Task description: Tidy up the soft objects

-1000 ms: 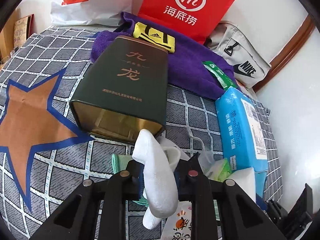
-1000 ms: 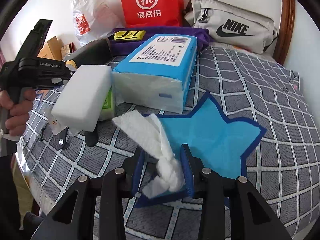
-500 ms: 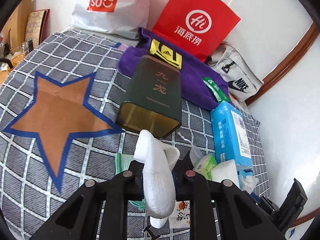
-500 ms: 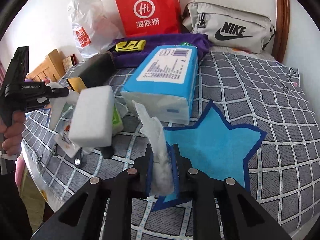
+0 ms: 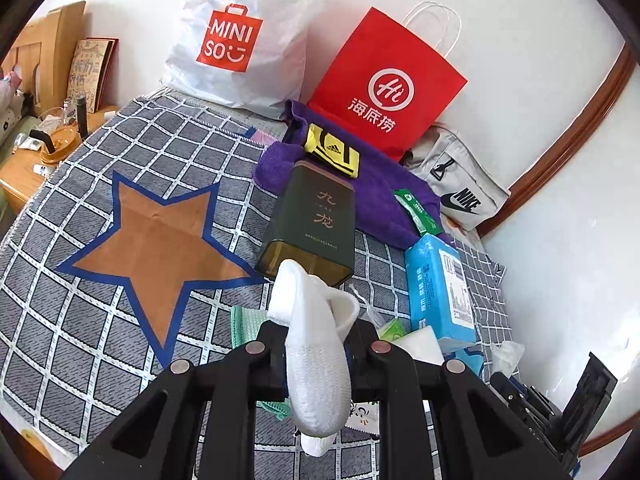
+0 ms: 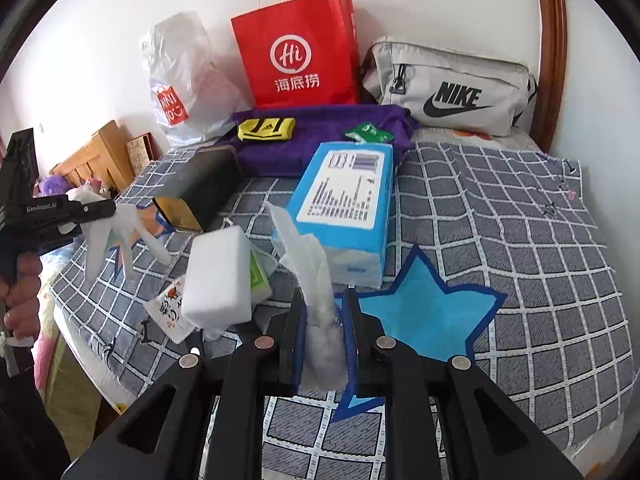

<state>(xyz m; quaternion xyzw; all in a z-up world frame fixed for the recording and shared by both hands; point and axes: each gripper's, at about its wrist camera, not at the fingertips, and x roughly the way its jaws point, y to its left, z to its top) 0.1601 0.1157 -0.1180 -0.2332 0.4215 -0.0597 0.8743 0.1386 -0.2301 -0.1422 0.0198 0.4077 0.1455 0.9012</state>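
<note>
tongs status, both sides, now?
Left tongs: closed on the white sock.
Right tongs: closed on the crumpled tissue.

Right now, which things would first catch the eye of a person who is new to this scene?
The white sock clamped in the left gripper and the tissue pinched in the right gripper, both close to the cameras. Behind them, the red bag stands against the wall, and an orange star marks the checked cloth.

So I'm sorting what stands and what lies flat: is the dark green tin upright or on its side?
On its side. The dark green tin lies flat on the checked cloth, its printed face up, one end facing the camera.
</note>
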